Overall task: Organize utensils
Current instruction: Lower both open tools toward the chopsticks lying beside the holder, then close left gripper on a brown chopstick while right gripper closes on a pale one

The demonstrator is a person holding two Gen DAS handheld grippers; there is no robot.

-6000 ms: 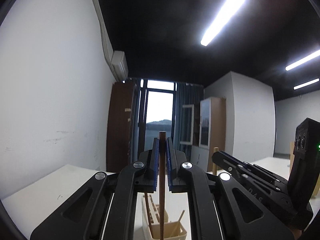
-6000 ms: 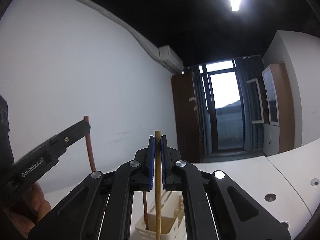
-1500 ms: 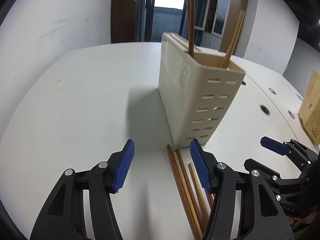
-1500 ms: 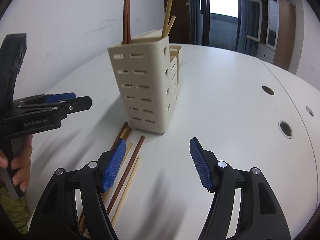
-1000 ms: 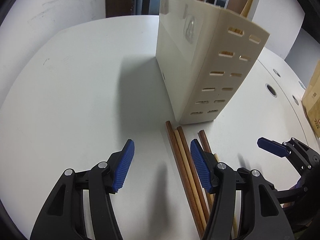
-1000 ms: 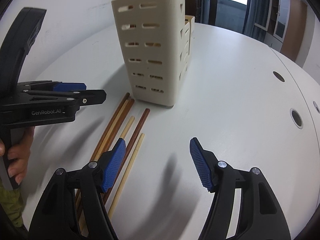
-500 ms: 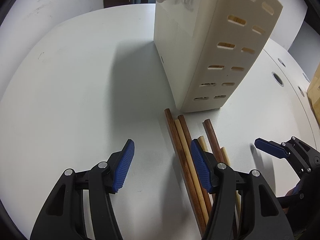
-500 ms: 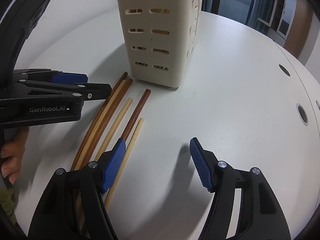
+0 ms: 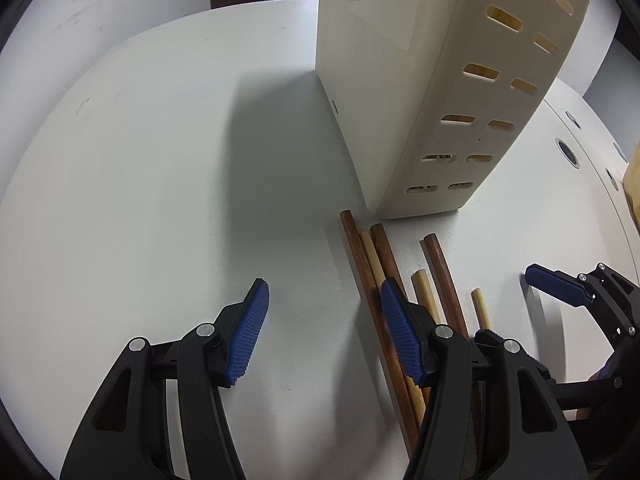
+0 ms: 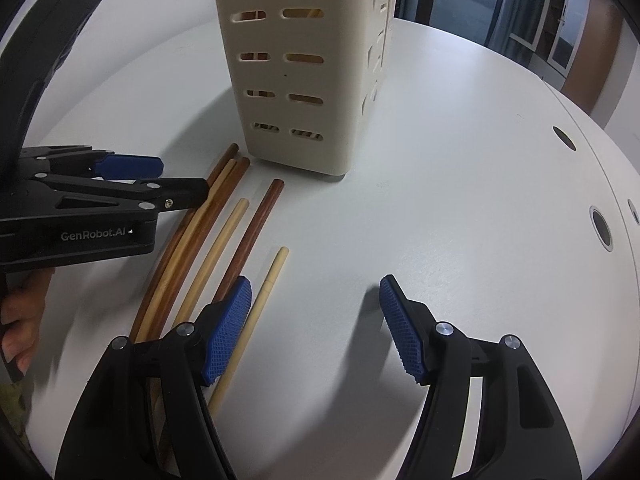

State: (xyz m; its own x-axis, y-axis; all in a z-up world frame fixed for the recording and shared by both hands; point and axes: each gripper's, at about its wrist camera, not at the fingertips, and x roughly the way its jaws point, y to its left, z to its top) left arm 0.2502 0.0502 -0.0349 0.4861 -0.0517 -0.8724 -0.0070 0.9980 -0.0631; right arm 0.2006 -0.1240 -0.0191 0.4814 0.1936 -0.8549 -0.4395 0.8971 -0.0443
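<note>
A cream slotted utensil holder [image 9: 440,80] stands on the white table; it also shows in the right wrist view [image 10: 304,60]. Several chopsticks, dark brown [image 9: 360,272] and pale [image 9: 422,292], lie side by side on the table in front of it; they also show in the right wrist view [image 10: 224,236]. My left gripper [image 9: 324,328] is open and empty, low over the table, its right finger over the chopsticks. My right gripper [image 10: 314,328] is open and empty, its left finger beside a pale chopstick [image 10: 256,312]. Each gripper shows in the other's view.
The white table [image 10: 460,160] has round cable holes [image 10: 600,228] at its right side. A cardboard box [image 9: 632,188] sits at the far right edge. A white wall lies behind the table; a door and cabinets stand farther back.
Both grippers have let go of the chopsticks they held upright earlier and now hang open. They have come down and closer to the chopsticks lying before the holder.
</note>
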